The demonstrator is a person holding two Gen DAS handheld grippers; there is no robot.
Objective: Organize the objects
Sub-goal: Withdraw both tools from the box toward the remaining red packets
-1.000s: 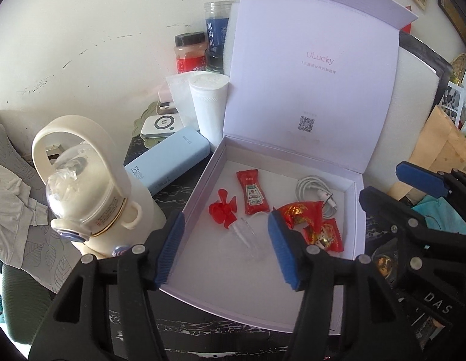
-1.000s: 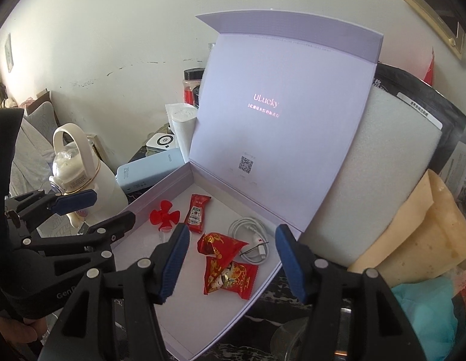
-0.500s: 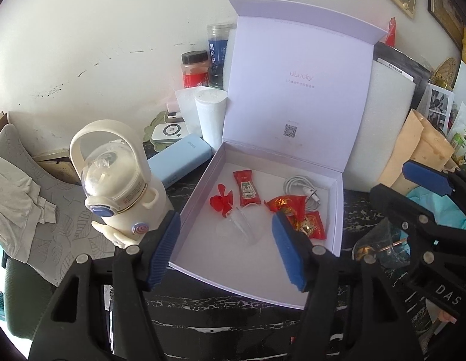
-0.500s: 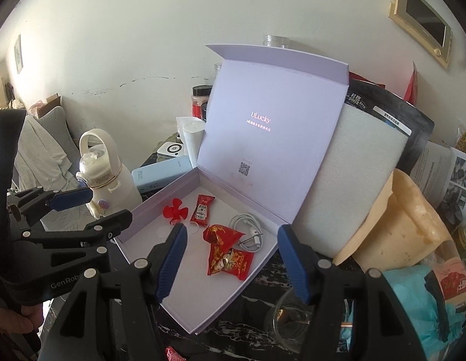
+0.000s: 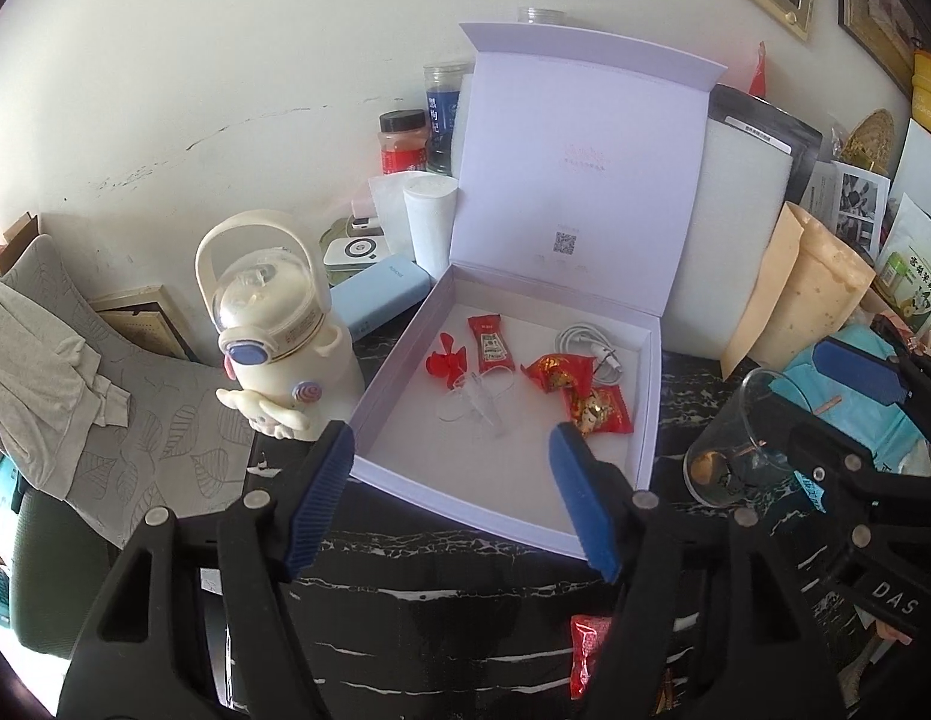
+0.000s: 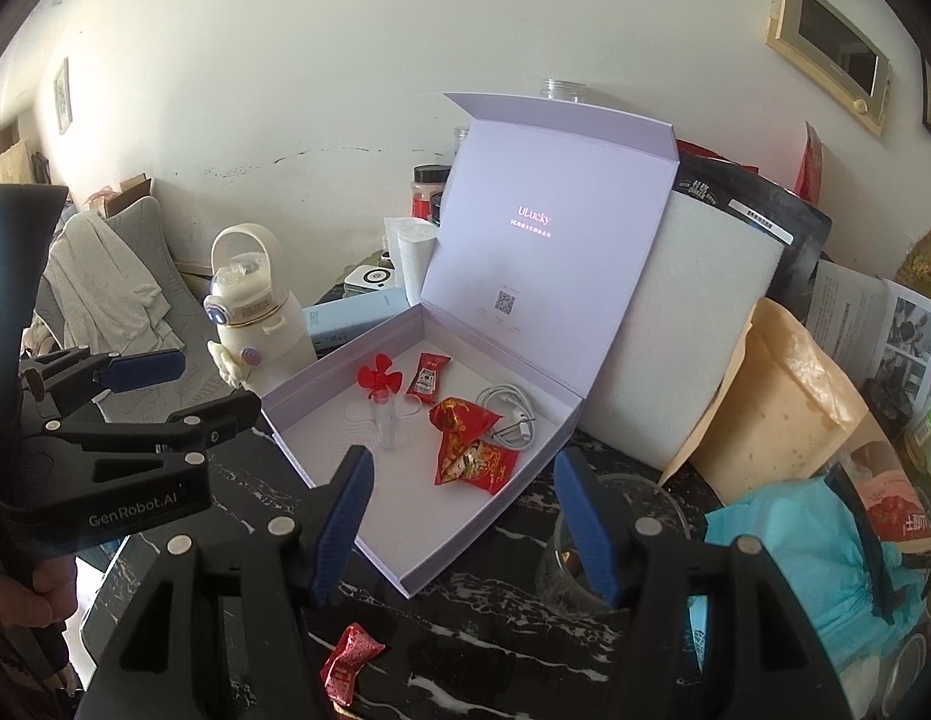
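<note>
Hovering empty over box (image 5: 405, 480): left hand-held gripper (image 5: 450, 492), jaws opening.

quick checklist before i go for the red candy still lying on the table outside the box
1. Left gripper empty: ok, jaws opening, nothing between them.
2. Right gripper empty: ok, nothing between its jaws.
3. Loose red candy reachable: ok, it lies on the dark table in front of the box, uncovered.
4. Box open to receive it: ok, lid upright.
5. Free space in the box: ok, the near part of the floor is bare.
6. Glass cup clear of the path: not ok, it stands right behind the right jaws.
</note>
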